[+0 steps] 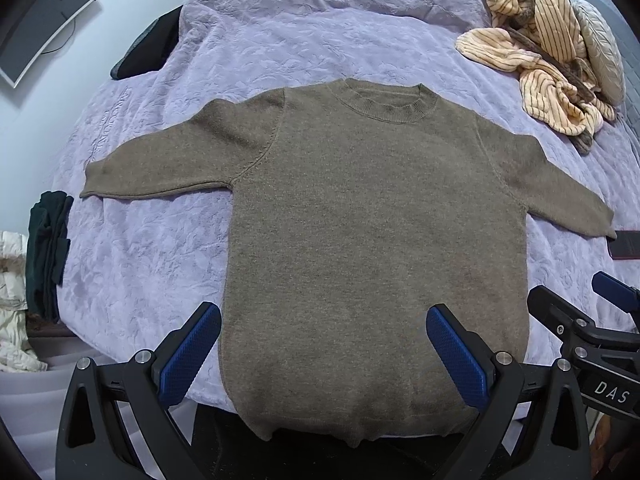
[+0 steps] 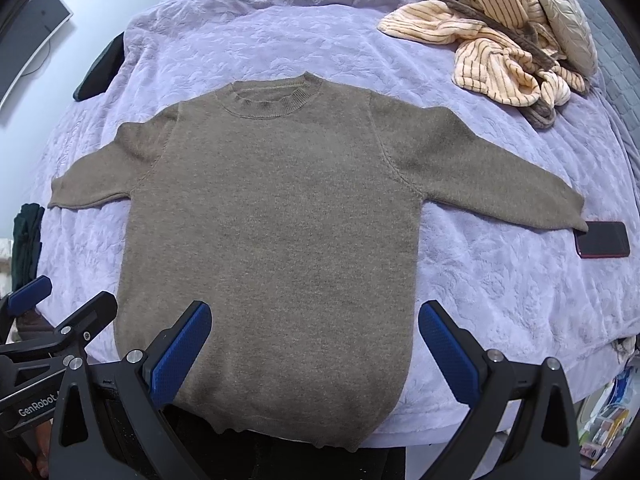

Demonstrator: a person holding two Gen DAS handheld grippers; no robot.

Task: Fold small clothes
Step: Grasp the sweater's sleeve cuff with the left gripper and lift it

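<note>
Brown knit sweater flat on lilac bedspread, sleeves spread, unfolded; both grippers' jaws wide, empty

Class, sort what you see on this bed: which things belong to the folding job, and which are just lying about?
Belongs to the job:
brown knitted sweater, spread flat
left gripper, open
right gripper, open

Just lying about:
crumpled peach striped garment
dark phone with red edge
silver-grey quilted cushion
dark green folded clothes

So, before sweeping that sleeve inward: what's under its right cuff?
The sweater cuff overlaps a dark phone's corner; elsewhere the purple bedspread. The covered corner is hidden.
</note>
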